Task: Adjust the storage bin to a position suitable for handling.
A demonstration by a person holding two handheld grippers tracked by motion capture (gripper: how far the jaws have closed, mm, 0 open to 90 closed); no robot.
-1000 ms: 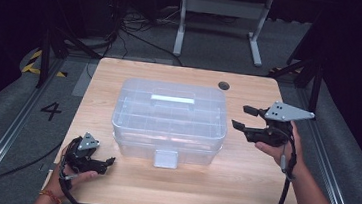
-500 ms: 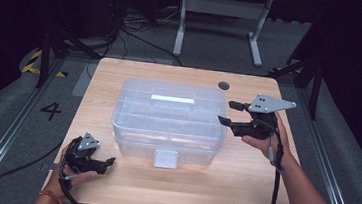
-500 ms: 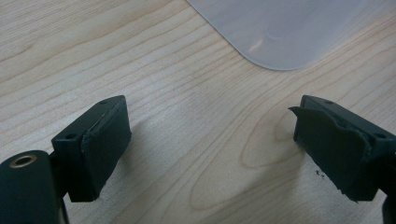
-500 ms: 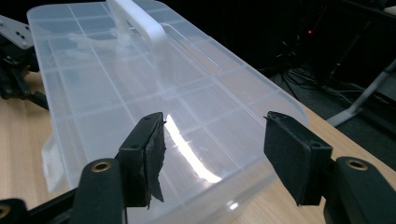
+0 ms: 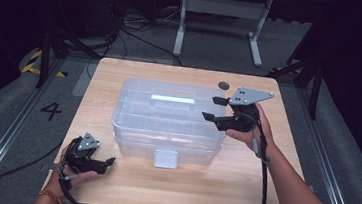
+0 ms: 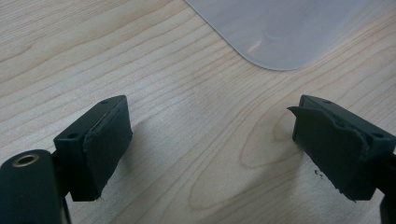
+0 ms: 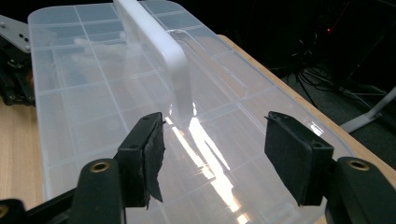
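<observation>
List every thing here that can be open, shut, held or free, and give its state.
Clear plastic box: lid on, standing flat on the table, gripped by nothing.
Front latch: down against the box front.
White lid handle: lying flat on the lid, ungripped.
Right gripper: open, empty, over the lid's right end.
Left gripper: open, empty, low over bare table beside the box corner.

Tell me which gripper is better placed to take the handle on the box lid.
Right. The right gripper hangs open over the clear box, its jaws facing the white handle. The left gripper sits open on the table near the box's front corner.
</observation>
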